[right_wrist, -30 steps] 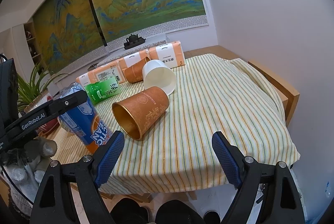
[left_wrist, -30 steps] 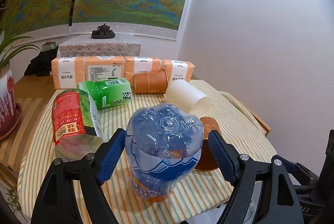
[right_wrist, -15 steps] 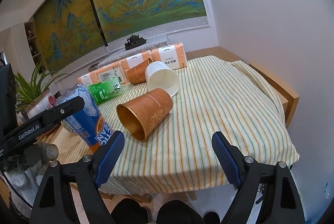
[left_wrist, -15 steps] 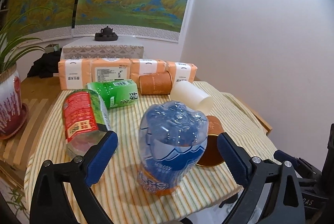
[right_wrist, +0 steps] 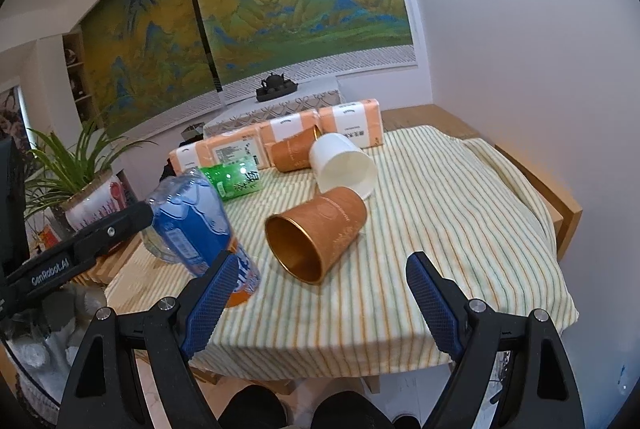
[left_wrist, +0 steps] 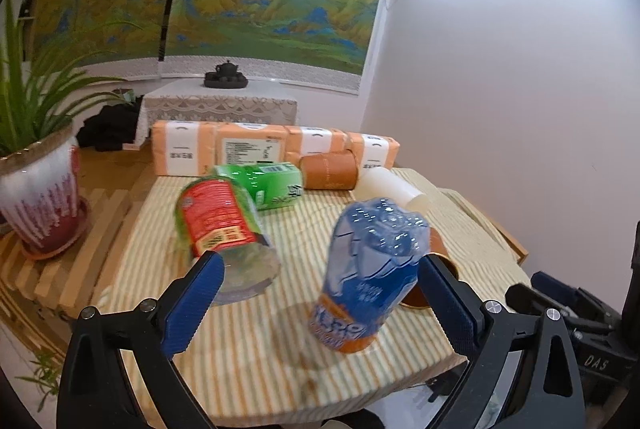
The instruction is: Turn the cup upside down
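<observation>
An orange paper cup (right_wrist: 316, 235) lies on its side on the striped cloth, its gold-lined mouth facing my right gripper (right_wrist: 320, 289), which is open just short of it. In the left wrist view this cup (left_wrist: 438, 249) is mostly hidden behind a blue water bottle (left_wrist: 372, 269) that stands upside down on its cap. My left gripper (left_wrist: 320, 293) is open, with the bottle beyond its right finger and not touched. A white cup (right_wrist: 344, 165) and a second orange cup (right_wrist: 292, 153) lie on their sides farther back.
A red-labelled bottle (left_wrist: 218, 221) and a green pack (left_wrist: 272, 183) lie on the left of the cloth. Orange tissue packs (right_wrist: 280, 133) line the back edge. A potted plant (left_wrist: 40, 197) stands on the slatted wood at left. The cloth-covered table (right_wrist: 460, 229) ends near the white wall on the right.
My left gripper has opened wider, drawn back from the blue bottle and swung left. The bottle stays standing upside down. The right gripper has barely moved.
</observation>
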A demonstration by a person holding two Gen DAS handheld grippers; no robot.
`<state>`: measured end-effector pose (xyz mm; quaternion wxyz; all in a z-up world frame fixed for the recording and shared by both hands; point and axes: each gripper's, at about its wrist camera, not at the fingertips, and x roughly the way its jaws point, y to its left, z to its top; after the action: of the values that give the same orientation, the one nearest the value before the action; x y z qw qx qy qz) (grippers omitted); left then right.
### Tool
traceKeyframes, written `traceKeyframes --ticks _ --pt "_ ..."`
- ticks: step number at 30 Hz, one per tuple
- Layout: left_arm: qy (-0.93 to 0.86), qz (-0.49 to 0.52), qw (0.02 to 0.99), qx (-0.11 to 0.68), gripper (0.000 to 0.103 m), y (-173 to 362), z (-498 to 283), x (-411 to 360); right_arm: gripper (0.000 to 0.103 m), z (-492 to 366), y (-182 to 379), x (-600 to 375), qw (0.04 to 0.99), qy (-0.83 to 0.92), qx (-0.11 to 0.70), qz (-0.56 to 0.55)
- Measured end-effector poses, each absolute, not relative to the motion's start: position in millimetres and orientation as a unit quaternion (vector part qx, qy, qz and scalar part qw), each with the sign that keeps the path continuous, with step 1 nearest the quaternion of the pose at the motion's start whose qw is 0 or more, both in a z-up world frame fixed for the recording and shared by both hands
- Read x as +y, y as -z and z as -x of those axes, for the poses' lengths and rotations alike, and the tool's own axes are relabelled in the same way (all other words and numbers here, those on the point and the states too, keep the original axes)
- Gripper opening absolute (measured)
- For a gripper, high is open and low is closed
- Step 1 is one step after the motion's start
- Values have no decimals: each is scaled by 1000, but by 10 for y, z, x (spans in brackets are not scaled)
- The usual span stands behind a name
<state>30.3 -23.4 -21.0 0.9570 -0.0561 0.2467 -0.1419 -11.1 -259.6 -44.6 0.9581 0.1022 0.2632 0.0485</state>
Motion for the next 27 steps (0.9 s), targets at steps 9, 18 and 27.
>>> traceKeyframes --ticks 9,18,27 --pt "86 47 969 226 99 90 21 29 83 127 334 -2413 964 -56 244 -85" --pt "29 46 980 191 103 -61 289 186 97 206 189 -2239 975 -54 209 -59" --pt "0 51 984 173 103 -132 433 303 101 263 142 -2182 977 -51 196 -59"
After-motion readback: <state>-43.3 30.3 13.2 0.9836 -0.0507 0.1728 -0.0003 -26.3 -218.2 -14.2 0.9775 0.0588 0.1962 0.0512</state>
